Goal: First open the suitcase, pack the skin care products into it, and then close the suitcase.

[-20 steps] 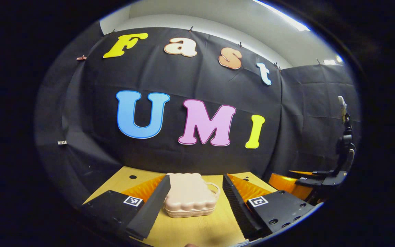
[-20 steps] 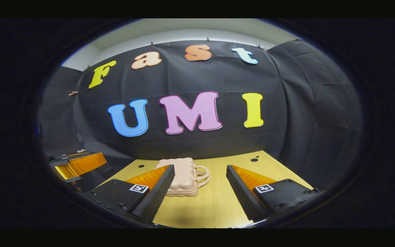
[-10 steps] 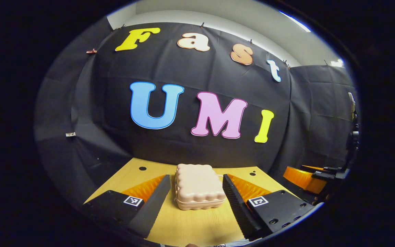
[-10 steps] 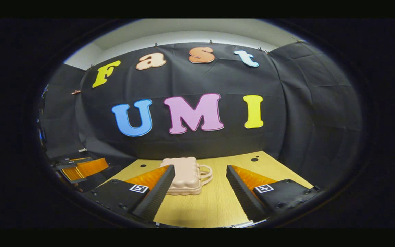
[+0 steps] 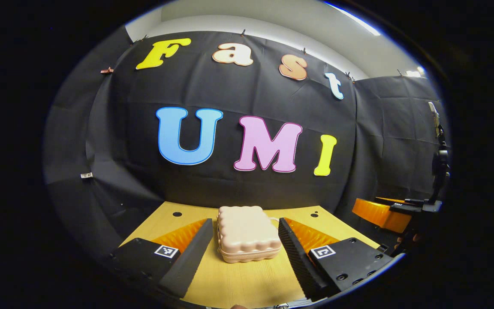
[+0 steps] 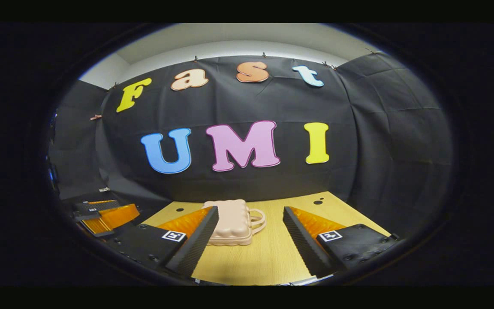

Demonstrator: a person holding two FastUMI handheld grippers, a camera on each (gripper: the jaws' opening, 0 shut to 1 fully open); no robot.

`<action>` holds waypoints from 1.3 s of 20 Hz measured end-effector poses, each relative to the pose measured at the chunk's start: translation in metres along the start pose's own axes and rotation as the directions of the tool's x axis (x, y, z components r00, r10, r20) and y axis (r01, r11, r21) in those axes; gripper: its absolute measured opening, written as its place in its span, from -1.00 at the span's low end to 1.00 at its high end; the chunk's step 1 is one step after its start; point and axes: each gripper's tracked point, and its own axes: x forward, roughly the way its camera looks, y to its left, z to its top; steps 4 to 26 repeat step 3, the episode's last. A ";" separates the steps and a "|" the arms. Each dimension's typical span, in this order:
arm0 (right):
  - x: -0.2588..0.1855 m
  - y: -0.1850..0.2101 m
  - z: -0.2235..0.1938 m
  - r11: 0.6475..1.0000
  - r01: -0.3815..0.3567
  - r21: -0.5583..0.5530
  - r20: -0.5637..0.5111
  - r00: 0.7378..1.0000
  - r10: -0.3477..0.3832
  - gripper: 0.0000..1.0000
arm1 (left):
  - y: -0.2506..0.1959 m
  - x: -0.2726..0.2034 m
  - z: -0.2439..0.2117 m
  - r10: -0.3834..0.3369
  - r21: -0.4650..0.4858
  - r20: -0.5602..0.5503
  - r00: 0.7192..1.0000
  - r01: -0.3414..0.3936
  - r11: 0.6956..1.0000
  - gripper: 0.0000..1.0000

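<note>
Since half a second ago both views changed only a little: in the left gripper view the suitcase (image 5: 248,234) sits slightly higher and the other gripper at the edge is raised a bit, and in the right gripper view the suitcase stays almost at the same place.

Behind everything hangs the black cloth wall (image 5: 238,180), which closes the booth at 12 o'clock. Below it lies the wooden table (image 5: 247,281), with small dark holes near its far edge at 11 and 1 o'clock.

On the table the pale pink suitcase lies flat and closed. In the left gripper view it is between the two fingers of the left gripper (image 5: 245,251), a little ahead at 12 o'clock, and the fingers do not touch it. This gripper is wide apart and holds nothing.

In the right gripper view the suitcase (image 6: 232,222) lies at 11 o'clock, partly hidden behind the near finger on that side; its handle (image 6: 257,219) points to 3 o'clock. The right gripper (image 6: 249,240) is also wide apart and empty, and the bare table is between its fingers.

At 3 o'clock in the left gripper view, the right gripper (image 5: 395,210) is seen off the table. At 9 o'clock in the right gripper view is the left gripper (image 6: 101,212).
</note>
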 end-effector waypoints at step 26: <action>-0.004 -0.011 0.003 1.000 0.024 0.016 0.004 1.000 -0.024 0.92 | -0.006 -0.004 -0.002 -0.007 0.005 -0.008 1.000 0.007 1.000 0.92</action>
